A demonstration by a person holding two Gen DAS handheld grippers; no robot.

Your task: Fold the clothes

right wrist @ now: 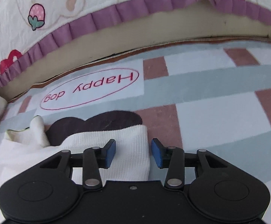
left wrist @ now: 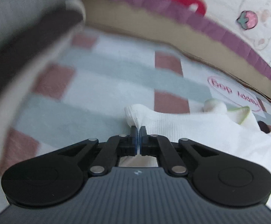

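Left gripper [left wrist: 138, 128]: jaws pressed together, pinching a puckered corner of the white garment [left wrist: 182, 128]. Fabric bunches up just ahead of the blue pads. I see the cloth running off to the right from that pinch, across the checked rug [left wrist: 101, 85].

Right gripper [right wrist: 133, 149]: jaws spread, nothing clamped. A ribbed edge of the white garment [right wrist: 128, 149] lies between them; left pad [right wrist: 110, 153] sits over the cloth, right pad [right wrist: 157, 153] is just off its edge, over the rug [right wrist: 219, 112]. I can't tell whether the left pad actually touches the fabric.

Garment location: flat on the rug, near the "Happy dog" oval print [right wrist: 90, 88], partly covering a dark brown patch [right wrist: 98, 122] in the rug pattern. A pale green-trimmed piece [left wrist: 241, 114] shows at the garment's far end.

Background: bed edge with purple ruffle [right wrist: 101, 21] and a quilt with a strawberry print [right wrist: 36, 16]. Left view is motion-blurred, with a dark blurred shape [left wrist: 23, 56] at upper left that I can't identify.
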